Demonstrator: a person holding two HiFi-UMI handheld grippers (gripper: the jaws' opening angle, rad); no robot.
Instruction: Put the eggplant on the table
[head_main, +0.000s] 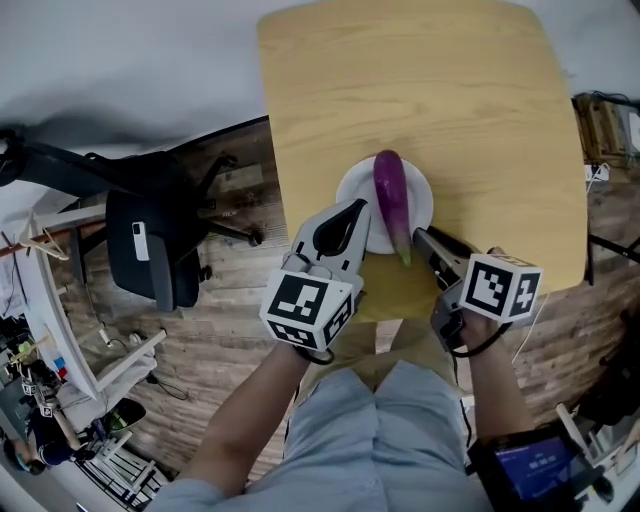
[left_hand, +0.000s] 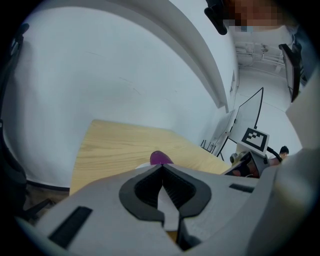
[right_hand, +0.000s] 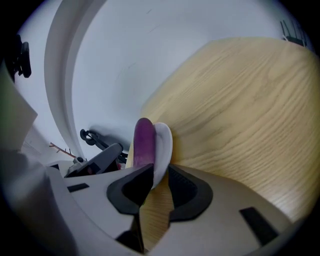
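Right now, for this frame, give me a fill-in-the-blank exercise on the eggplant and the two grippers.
1. The purple eggplant lies on a white ____.
2. Both rest on a wooden ____.
3. The right gripper has its jaws ____ (open or shut).
4. The left gripper has its jaws ____ (open or shut).
Missing words: plate; table; open; shut.
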